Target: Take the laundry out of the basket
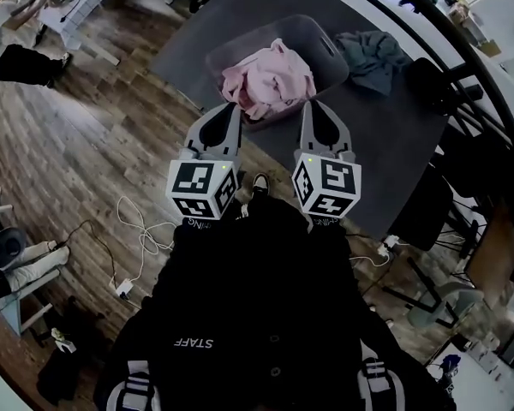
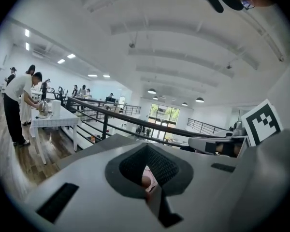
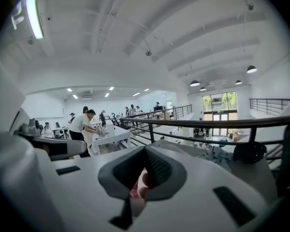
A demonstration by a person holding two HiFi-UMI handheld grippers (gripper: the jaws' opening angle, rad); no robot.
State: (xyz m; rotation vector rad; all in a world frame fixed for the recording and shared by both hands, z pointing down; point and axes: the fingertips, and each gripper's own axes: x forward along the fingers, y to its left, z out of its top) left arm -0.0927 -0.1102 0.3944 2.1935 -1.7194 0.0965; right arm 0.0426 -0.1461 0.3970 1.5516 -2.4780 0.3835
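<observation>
Head camera looks steeply down over the dark table (image 1: pixel 394 139) and basket (image 1: pixel 328 48); both gripper cameras sit low at its near edge, aimed level across, sharing the black railing (image 2: pixel 106 114) beyond.

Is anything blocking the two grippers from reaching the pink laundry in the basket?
Nothing visible does. The pink laundry lies heaped, uncovered, in the open basket. The left gripper and right gripper, both shut, point at it from the basket's near rim. The dark cloth lies beside the basket, off that path.
</observation>
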